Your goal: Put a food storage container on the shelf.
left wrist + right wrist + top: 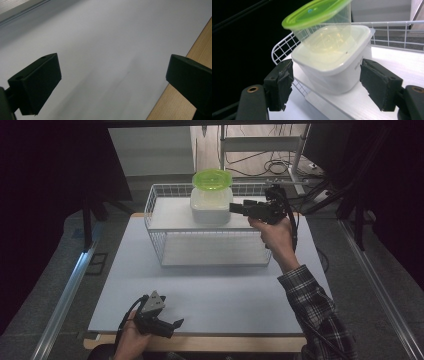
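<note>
A white square container (211, 206) stands on the upper shelf of a white wire rack (156, 227), toward the far middle of the bench (210, 292). On top of it sits a clear round tub with a bright green lid (212, 179); in the right gripper view the tub (325, 32) leans, its base resting in the square container's (334, 72) sunken top. The right hand-held gripper (235, 208) is held level just to the right of the container, pointing left at its side. In the right gripper view its jaws stand wide apart, one on either side of the container, and whether either pad touches the wall cannot be told. The person's right hand (275, 232) grips the tool from below, a plaid sleeve (315, 312) running back toward the near right edge. The rack's lower shelf lies beneath, on the pale sheet covering the bench. Well apart from all this, at the near left edge, the left hand-held gripper (176, 324) rests low over the sheet in the person's left hand (131, 342); the left gripper view shows its jaws spread wide over bare sheet, with the wooden bench edge (180, 100) beside one jaw.
</note>
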The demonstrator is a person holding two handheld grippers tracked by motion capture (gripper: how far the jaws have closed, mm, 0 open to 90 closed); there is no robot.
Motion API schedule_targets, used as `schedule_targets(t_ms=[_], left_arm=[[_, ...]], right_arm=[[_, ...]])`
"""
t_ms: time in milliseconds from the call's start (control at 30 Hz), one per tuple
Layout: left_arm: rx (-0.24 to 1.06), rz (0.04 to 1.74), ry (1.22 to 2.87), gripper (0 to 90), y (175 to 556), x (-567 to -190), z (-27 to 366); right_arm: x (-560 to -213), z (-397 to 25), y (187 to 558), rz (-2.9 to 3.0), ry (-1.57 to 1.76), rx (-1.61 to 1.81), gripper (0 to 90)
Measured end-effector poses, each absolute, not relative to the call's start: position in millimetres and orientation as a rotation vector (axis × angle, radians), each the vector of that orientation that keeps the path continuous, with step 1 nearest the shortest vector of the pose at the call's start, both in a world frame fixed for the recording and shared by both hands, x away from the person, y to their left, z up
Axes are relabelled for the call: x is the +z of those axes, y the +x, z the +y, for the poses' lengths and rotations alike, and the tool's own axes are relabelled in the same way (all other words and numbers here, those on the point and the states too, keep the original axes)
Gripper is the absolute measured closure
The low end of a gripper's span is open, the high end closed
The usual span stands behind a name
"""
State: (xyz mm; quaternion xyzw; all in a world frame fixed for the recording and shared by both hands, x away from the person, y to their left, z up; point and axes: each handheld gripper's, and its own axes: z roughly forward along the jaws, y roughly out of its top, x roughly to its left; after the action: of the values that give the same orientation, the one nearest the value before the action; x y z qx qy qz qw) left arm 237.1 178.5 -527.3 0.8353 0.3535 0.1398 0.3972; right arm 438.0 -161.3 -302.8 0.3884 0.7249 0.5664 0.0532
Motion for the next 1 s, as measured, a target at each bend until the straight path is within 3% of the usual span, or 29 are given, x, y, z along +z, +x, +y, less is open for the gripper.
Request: schedule_targets(t_ms=[1000], left_arm=[[0.381,0.9,2.091,0.8,235.0,-523.3,179.9]], right_arm=[[-346.7,-171.1,386.6,2.251,1.007,1.576,11.5]])
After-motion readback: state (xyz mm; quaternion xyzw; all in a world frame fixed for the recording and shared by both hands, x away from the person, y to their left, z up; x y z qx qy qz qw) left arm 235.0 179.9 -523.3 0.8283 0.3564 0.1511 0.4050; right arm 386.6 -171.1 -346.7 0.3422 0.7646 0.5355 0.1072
